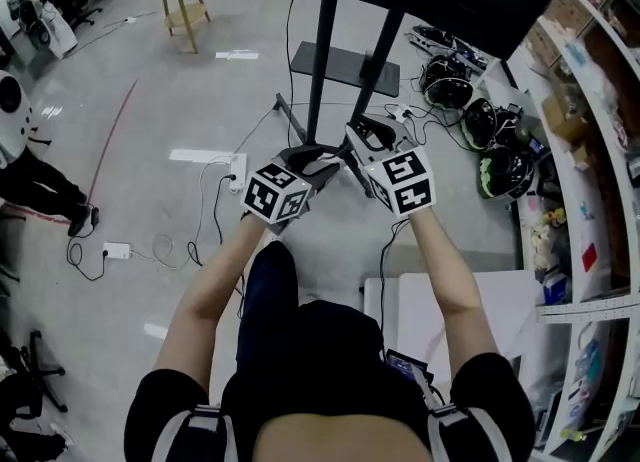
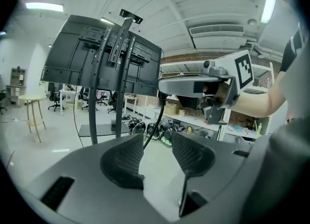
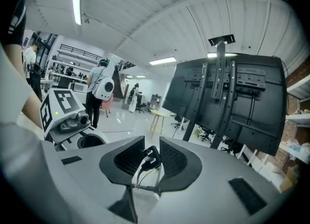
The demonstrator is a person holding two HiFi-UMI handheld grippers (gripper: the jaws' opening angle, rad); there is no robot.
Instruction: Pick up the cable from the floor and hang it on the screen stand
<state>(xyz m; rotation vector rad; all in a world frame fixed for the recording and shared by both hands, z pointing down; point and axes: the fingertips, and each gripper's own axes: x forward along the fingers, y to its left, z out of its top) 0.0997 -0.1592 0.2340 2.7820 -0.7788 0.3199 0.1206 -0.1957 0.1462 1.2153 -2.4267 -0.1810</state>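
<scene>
Between the jaws of the right gripper, the cable is clamped. Left gripper jaws stand released, apart; the screen stand rises beyond, left of them.

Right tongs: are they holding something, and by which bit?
Yes. The right tongs pinch the black cable by its chunky plug-like end. The left tongs are open, holding nothing.

Both grippers held out side by side, forearms stretched forward.
The left gripper has its jaws apart, gripping nothing. The right gripper, just to its right, has its jaws closed on the cable. Both point slightly below level.
</scene>
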